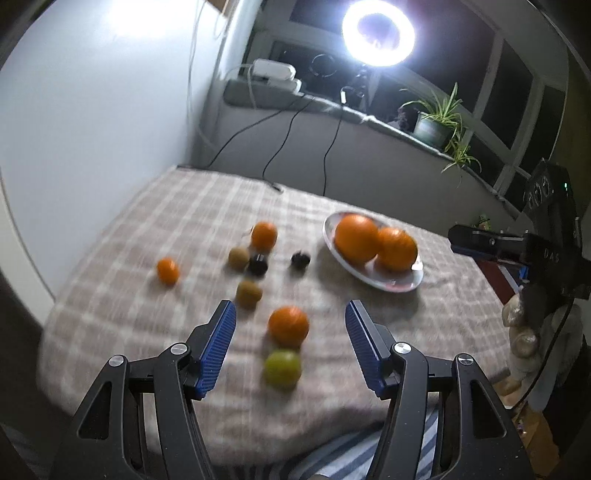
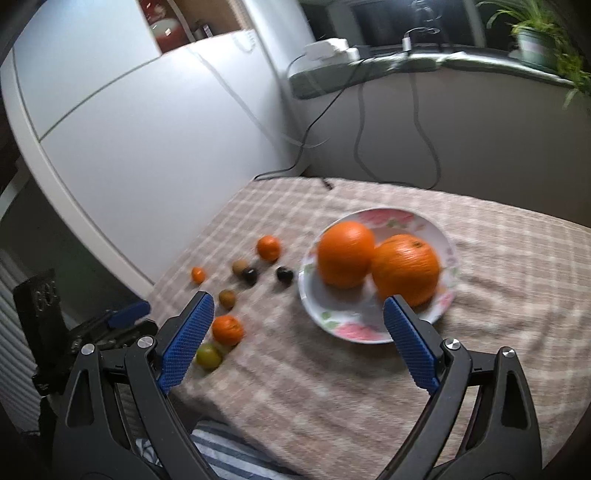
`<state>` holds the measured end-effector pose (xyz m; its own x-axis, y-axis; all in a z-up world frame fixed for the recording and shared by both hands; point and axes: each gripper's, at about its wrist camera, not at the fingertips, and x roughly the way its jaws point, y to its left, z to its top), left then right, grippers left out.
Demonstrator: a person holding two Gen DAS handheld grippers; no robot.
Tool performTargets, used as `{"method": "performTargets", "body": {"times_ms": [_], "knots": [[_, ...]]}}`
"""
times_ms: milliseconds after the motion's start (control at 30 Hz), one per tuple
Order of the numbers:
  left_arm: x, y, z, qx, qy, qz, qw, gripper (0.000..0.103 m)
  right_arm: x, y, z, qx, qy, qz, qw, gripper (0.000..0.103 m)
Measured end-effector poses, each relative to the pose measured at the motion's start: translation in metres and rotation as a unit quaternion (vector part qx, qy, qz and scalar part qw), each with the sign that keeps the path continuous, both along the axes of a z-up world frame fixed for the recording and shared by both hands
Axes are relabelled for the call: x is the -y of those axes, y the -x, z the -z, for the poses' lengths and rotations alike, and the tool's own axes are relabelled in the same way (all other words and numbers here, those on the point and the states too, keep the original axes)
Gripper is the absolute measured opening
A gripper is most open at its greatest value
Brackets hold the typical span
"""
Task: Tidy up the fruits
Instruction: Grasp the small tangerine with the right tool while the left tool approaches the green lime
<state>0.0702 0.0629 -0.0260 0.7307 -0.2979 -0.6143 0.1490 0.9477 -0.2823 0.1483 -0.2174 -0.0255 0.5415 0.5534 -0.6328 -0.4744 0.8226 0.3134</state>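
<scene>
- Spread over a checked cloth (image 1: pixel 155 221): small fruit, blurred in both views.
- On the plate (image 2: pixel 439 236), right of centre: two big oranges (image 2: pixel 345 253), side by side and touching.
- Left of the plate: a small orange (image 1: pixel 263 235) farthest back, a tiny one (image 1: pixel 167 271) far left, two brown fruits (image 1: pixel 238 257), two dark ones (image 1: pixel 300 259).
- Nearest: a mid-sized orange (image 1: pixel 288 325) touching a green fruit (image 1: pixel 282 367) just in front.
- Left tongs (image 1: pixel 290 315): parted midway, empty, above the mid-sized orange.
- Right tongs (image 2: pixel 299 304): spread wide, nothing between the blue pads, near edge of the plate just beyond.
- Far side: ring lamp (image 1: pixel 378 33) and potted plant (image 1: pixel 434 125) on the sill.
</scene>
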Motion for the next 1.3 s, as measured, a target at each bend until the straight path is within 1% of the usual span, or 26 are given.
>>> {"method": "performTargets", "body": {"times_ms": [100,167,300,367,400,467,600,767,1000,1133,1200,1300], "knots": [[-0.001,0.005,0.012,-0.015,0.006,0.006,0.9999,0.061,-0.016,0.003,0.009,-0.006,0.01,-0.022,1.0,0.095],[0.001,0.008,0.021,-0.025,0.013,0.012,0.9995,0.061,-0.028,0.006,0.015,-0.008,0.021,-0.037,0.999,0.09],[0.005,0.009,0.035,-0.042,0.021,0.02,0.9987,0.054,-0.05,0.007,0.026,-0.021,0.037,-0.065,0.997,0.083],[0.005,0.007,0.041,-0.049,0.025,0.021,0.9983,0.051,-0.062,0.007,0.033,-0.028,0.044,-0.078,0.996,0.077],[0.005,0.006,0.043,-0.051,0.027,0.021,0.9981,0.047,-0.068,0.006,0.036,-0.032,0.048,-0.084,0.995,0.076],[0.004,0.005,0.047,-0.055,0.028,0.021,0.9979,0.047,-0.079,0.005,0.043,-0.042,0.056,-0.096,0.993,0.07],[0.004,0.002,0.053,-0.061,0.026,0.022,0.9975,0.047,-0.101,0.003,0.059,-0.064,0.061,-0.119,0.989,0.065],[0.005,-0.001,0.057,-0.065,0.027,0.026,0.9972,0.045,-0.121,-0.003,0.075,-0.092,0.06,-0.134,0.985,0.058],[0.008,-0.007,0.062,-0.068,0.023,0.033,0.9969,0.041,-0.134,-0.011,0.089,-0.11,0.07,-0.14,0.981,0.055],[0.009,-0.01,0.067,-0.074,0.02,0.033,0.9965,0.041,-0.14,-0.014,0.095,-0.117,0.075,-0.143,0.98,0.055],[0.01,-0.012,0.068,-0.074,0.017,0.033,0.9965,0.039,-0.142,-0.015,0.099,-0.121,0.079,-0.144,0.979,0.053],[0.01,-0.013,0.069,-0.075,0.013,0.031,0.9966,0.034,-0.146,-0.017,0.104,-0.127,0.081,-0.146,0.978,0.047]]}}
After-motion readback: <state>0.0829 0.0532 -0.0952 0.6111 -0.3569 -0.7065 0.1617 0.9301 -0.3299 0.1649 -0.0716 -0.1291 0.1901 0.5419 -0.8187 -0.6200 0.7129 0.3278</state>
